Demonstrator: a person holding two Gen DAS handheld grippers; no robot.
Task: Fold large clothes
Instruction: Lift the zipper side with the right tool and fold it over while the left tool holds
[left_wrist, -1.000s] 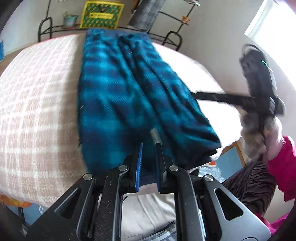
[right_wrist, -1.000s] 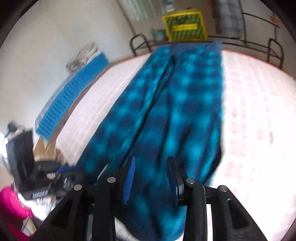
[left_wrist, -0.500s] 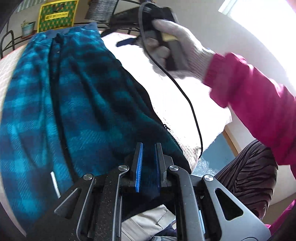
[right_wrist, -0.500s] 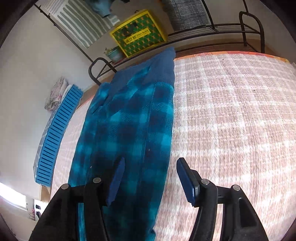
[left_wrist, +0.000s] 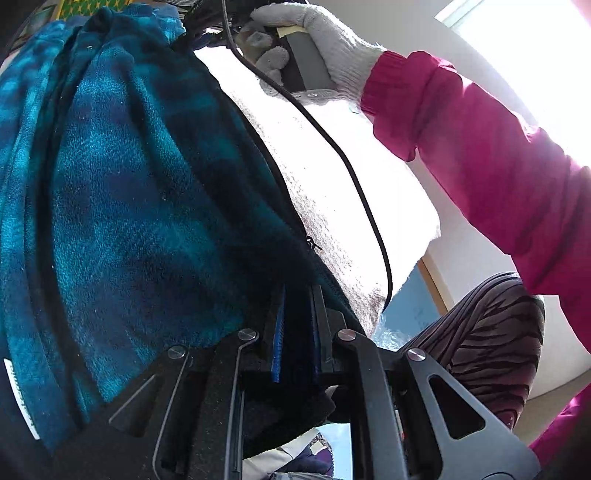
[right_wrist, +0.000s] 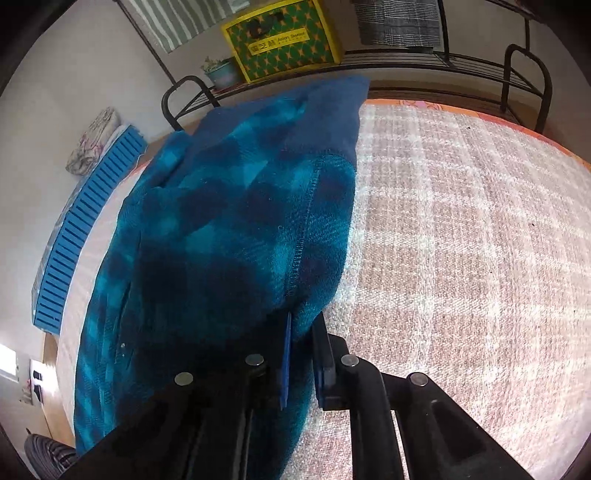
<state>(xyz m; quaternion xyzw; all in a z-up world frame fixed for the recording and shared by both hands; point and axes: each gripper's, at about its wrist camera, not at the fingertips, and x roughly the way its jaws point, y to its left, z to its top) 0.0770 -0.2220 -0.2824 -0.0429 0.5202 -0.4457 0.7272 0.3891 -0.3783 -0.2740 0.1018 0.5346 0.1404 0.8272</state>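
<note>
On the bed: your blue plaid fleece garment (right_wrist: 229, 236) lies lengthwise on the checked blanket (right_wrist: 461, 240), its far end toward the metal rack (right_wrist: 524, 70).
Left gripper (left_wrist: 297, 328): its fingers are pinched on the dark near edge of the fleece, on the side by the zipper pull (left_wrist: 311, 242).
Right gripper (right_wrist: 303, 350): its fingers are closing, with the seamed edge of the fleece already between them and pressed by the pads.
Right hand (left_wrist: 317, 48): gloved, wrapped round the handle, well beyond the left gripper.
Step in hand: you are securing two grips along the garment's edges, ready for a fold.
Next move: likely lift both edges together, keep them level and carry the fabric over; make sure neither edge slips.
</note>
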